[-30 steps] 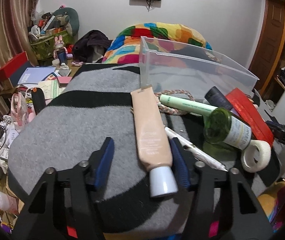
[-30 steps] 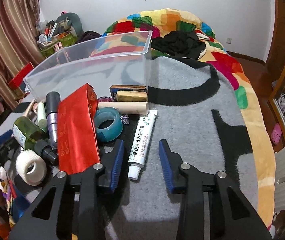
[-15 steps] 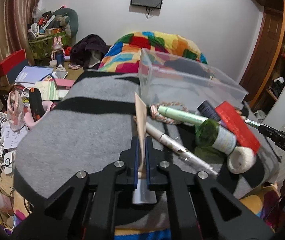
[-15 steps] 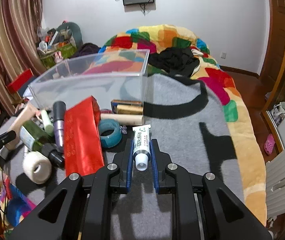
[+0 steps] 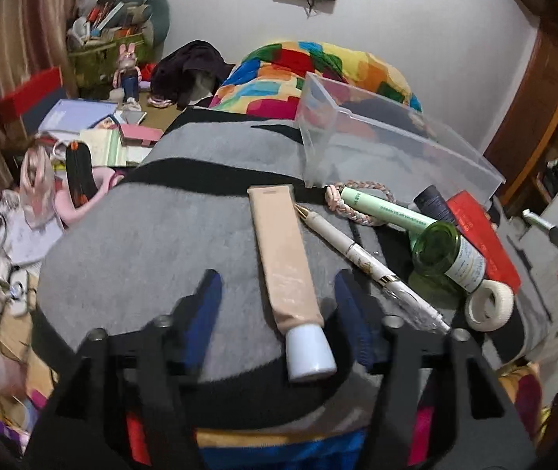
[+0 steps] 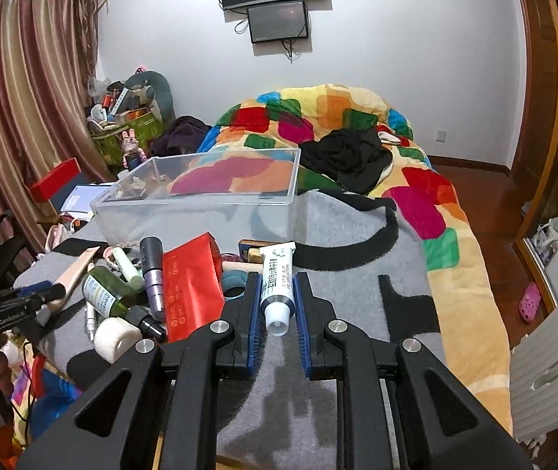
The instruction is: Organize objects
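Observation:
In the left wrist view my left gripper (image 5: 277, 301) is open around a beige tube with a white cap (image 5: 285, 270), which lies flat on the grey blanket (image 5: 153, 235) between the blue pads. In the right wrist view my right gripper (image 6: 276, 293) is shut on a white tube with green print (image 6: 276, 278) and holds it lifted above the blanket. A clear plastic bin (image 6: 200, 199) stands beyond it; it also shows in the left wrist view (image 5: 396, 149).
A pen (image 5: 365, 262), green bottle (image 5: 447, 258), pale green tube (image 5: 384, 207), braided cord (image 5: 341, 203), tape roll (image 5: 488, 305) and red packet (image 5: 482, 235) lie right of the beige tube. The right wrist view shows the red packet (image 6: 191, 286) and teal tape ring (image 6: 234, 282).
My left gripper was shut on the beige tube half a second ago and has opened; the tube lies flat again. My right gripper closed on the white tube and lifted it.

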